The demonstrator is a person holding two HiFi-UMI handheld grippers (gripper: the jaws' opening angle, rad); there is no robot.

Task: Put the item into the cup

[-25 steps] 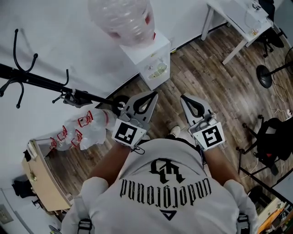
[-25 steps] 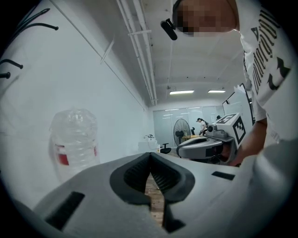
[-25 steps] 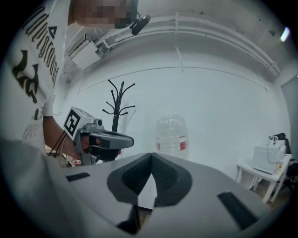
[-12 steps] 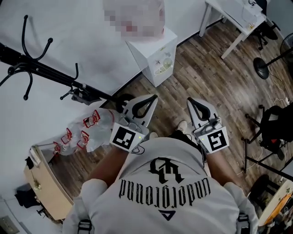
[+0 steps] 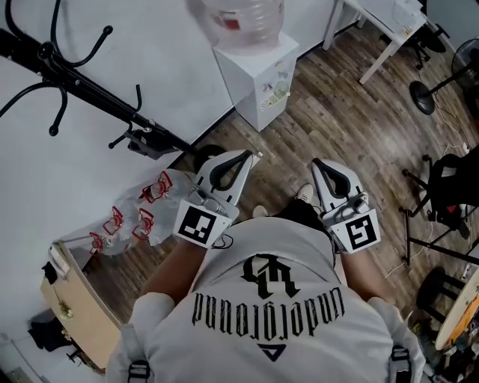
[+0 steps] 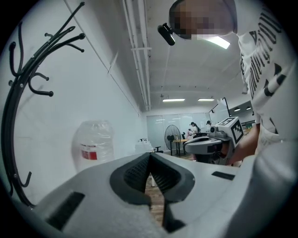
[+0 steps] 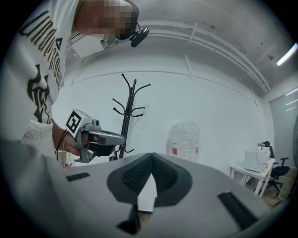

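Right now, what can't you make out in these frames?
- Cup and item: they appear in no view.
- Water bottle: head view, its top is cut off by the upper edge.
- Coat rack: head view, its top end is cut off by the left edge.
- People by the fan: left gripper view, too small to tell anything.
- Floor at the feet: head view, hidden by the person's shirt.

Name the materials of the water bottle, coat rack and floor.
Water bottle: clear plastic, see-through, ribbed, glinting walls. Coat rack: probably metal, thin curved black hooks, satin paint. Floor: wood-look planks with visible grain and seams; real wood or laminate cannot be told.
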